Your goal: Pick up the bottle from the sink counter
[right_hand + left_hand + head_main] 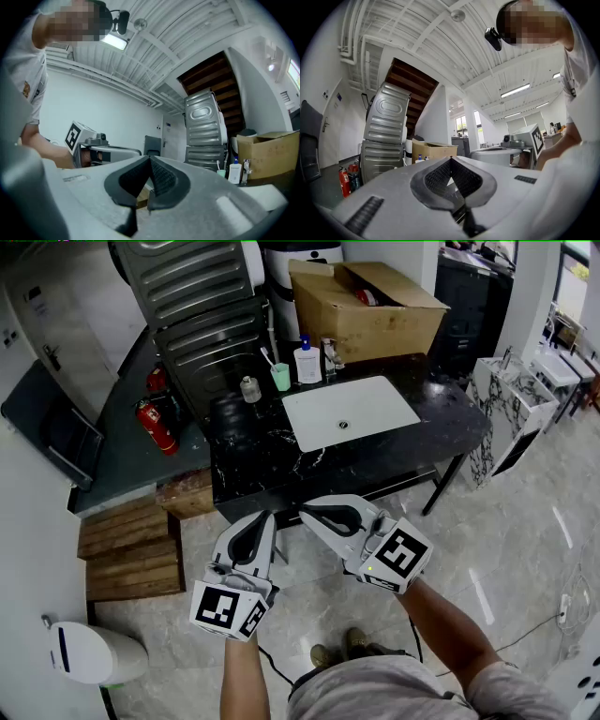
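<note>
A white bottle (307, 362) with a blue pump stands at the back of the black marble sink counter (253, 460), behind the white basin (349, 412). It also shows small in the left gripper view, as the bottle (419, 158), and in the right gripper view, as the bottle (234, 172). Both grippers hang in front of the counter's near edge, well short of the bottle. My left gripper (265, 517) (450, 160) is shut with nothing in it. My right gripper (305, 512) (150, 160) is also shut and holds nothing.
Beside the bottle stand a green cup (280, 377) with a toothbrush, a small glass jar (248, 388) and the faucet (330, 354). A cardboard box (366, 306) sits behind. Red fire extinguishers (157, 426) and wooden steps (131, 554) lie left; a marble stand (511, 413) is right.
</note>
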### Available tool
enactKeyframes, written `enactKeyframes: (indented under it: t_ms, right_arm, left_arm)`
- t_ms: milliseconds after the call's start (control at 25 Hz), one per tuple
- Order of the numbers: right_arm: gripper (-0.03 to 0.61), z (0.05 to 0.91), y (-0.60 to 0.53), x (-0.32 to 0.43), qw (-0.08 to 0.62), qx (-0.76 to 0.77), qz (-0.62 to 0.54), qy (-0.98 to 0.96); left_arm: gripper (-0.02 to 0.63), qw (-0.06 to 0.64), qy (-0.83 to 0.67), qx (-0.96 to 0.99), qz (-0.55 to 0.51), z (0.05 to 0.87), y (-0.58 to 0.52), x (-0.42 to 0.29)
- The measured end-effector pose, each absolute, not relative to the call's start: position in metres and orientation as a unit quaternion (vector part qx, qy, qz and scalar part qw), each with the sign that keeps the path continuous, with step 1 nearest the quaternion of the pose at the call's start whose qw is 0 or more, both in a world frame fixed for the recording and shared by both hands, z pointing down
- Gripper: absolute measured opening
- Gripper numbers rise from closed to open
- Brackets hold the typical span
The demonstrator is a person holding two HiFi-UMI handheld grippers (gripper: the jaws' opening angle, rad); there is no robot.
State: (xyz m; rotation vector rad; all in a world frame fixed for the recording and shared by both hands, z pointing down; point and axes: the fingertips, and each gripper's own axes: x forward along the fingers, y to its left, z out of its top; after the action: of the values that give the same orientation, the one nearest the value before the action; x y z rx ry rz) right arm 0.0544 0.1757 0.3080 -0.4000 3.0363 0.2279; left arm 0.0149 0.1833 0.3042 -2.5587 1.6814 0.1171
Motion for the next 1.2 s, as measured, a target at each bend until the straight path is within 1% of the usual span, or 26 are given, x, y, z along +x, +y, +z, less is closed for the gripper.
enactKeyframes:
  t_ms: [360, 840, 1200]
  right_arm:
    - [0.0, 0.307, 0.163, 0.065, 0.046, -0.121, 0.067, 0.989]
    - [0.0, 0.306, 0.125, 0.089, 0.058, -0.099, 0.071, 0.991]
    - [0.0, 0.302, 0.077, 0.073, 0.062, -0.099, 0.075, 0.99]
  left_arm:
    - [0.002, 0.035, 0.555, -0.83, 0.035, 0.306, 0.17, 0.021]
    - [0.002, 0.051, 0.575, -0.816, 0.011, 0.301, 0.134, 0.04]
    - [0.002, 0.061, 0.582, -0.811, 0.008, 0.294, 0.088, 0.017]
